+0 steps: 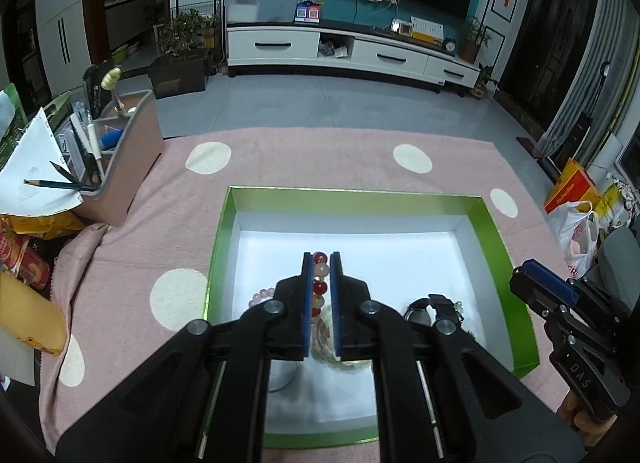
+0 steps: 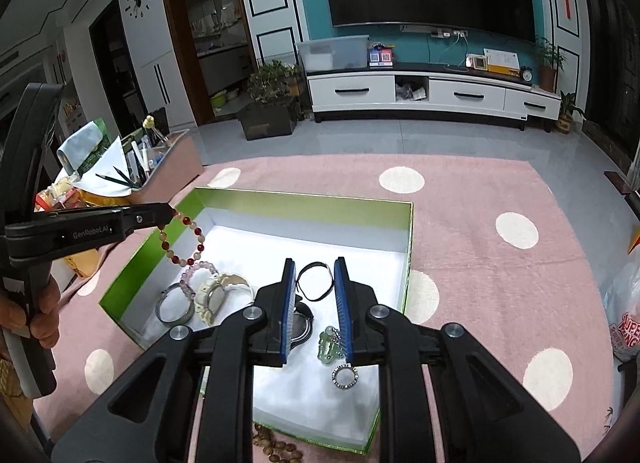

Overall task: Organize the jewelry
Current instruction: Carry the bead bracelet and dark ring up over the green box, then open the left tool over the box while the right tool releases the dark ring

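I am gripping the red and cream bead bracelet [image 2: 182, 241] with my left gripper [image 1: 321, 263], fingers clamped tight on it, and it is dangling over the left side of the green box [image 2: 304, 199]. My right gripper [image 2: 314, 295] is hovering over the box's near end, its fingers standing slightly apart and holding nothing. A pale watch [image 2: 214, 295], black cord [image 2: 316, 281] and silver ring [image 2: 343, 377] are lying inside the box.
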Motion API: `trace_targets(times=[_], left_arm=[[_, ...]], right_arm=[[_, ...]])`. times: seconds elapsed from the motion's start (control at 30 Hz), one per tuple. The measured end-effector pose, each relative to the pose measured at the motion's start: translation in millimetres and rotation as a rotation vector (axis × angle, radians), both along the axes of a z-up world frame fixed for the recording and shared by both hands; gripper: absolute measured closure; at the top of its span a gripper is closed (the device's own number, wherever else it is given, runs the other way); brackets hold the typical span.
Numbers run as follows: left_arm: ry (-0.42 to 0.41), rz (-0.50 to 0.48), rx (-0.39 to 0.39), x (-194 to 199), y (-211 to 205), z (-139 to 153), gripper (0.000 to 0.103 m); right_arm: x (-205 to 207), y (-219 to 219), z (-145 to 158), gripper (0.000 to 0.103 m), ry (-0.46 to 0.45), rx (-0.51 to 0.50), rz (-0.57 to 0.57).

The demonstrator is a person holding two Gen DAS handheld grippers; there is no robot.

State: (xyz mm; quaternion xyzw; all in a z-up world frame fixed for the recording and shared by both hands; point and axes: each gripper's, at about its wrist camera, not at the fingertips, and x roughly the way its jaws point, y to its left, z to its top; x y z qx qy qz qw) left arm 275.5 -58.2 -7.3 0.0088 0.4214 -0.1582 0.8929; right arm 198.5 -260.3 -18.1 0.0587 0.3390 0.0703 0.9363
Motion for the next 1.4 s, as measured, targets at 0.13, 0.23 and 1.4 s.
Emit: trace_targets(times=[0.13,0.23,1.4], left_arm=[[0.012,-0.001,0.011,5,-3,-8,0.096],[0.021,-0.001,0.015,7,-4,-13,0.096],[-0.015,-0.016,-0.035,-82,30,3,0.036]], right_arm=[[5,0,-4,0.084,0.014,0.000,-0.005],[8,0,-6,0.084,0.023,0.000,-0.005],[-108,-29,-2,0.056,-0.039,0.108,-0.090]])
